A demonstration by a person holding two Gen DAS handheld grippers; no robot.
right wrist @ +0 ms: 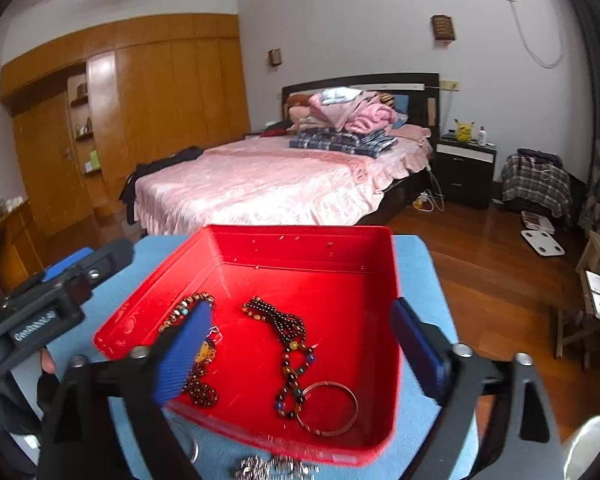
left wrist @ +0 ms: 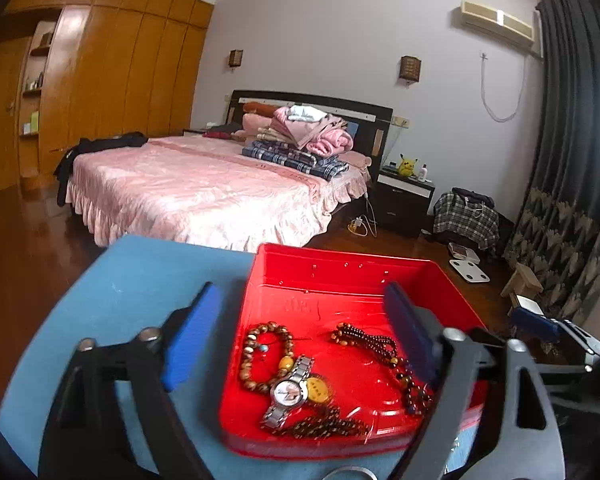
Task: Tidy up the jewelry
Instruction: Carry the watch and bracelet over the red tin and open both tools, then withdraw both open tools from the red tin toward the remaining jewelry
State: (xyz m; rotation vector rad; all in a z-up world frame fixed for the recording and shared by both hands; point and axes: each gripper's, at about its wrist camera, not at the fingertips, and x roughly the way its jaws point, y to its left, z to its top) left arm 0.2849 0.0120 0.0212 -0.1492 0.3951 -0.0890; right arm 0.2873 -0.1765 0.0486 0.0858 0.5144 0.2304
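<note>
Both the left gripper (left wrist: 300, 344) and the right gripper (right wrist: 300, 352) hold their fingers wide open, empty, above the red tray (right wrist: 320, 240) on the tabletop (left wrist: 140, 280). The watch (left wrist: 290, 390) and bead bracelets (right wrist: 290, 340) lie inside; next comes fetching the silver piece (right wrist: 276, 468) lying before the tray.

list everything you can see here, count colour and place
tray: 1, red, on blue table
table: 1, blue, near camera
watch: 1, silver, in tray
bead strings: several, brown and dark, in tray
bangle: 1, metal, tray's near corner
silver piece: 1, on table before tray
bed: 1, pink, behind
wardrobe: 1, wooden, far wall
left gripper: blue pads, open
right gripper: blue pads, open
</note>
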